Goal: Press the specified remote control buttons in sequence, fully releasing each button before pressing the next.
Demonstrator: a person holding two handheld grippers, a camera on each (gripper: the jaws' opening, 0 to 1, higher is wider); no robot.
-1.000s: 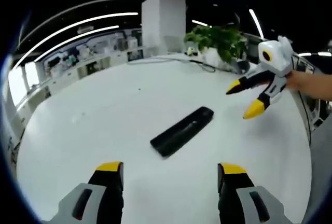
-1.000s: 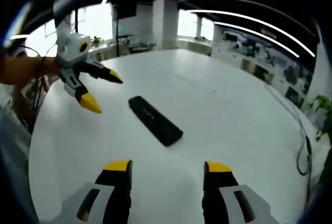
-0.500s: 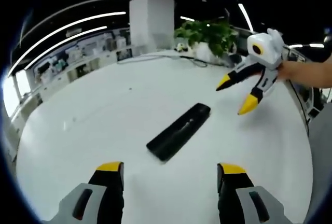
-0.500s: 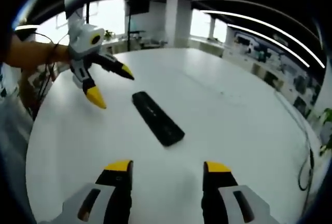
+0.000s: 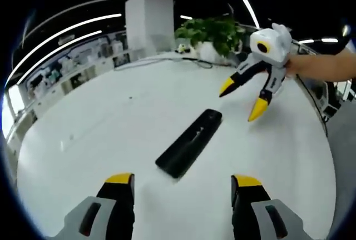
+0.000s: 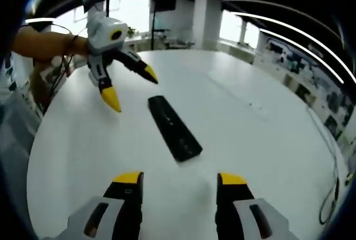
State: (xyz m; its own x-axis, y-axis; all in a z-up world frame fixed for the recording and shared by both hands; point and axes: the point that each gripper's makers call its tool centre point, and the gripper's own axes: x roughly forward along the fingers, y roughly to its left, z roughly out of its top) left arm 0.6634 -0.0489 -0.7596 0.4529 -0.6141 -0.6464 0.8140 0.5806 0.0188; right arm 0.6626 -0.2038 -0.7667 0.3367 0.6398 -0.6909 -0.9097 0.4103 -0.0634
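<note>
Both views are bright in the middle and dark toward the ceiling. Light comes from long ceiling light strips, which the fisheye lens bends into arcs near 10 o'clock, and from windows at 11 o'clock in the right gripper view, which are overexposed. The white table reflects a soft, even light with only faint shadows. The black remote control shows little detail. Edges are strongly curved and slightly blurred.
</note>
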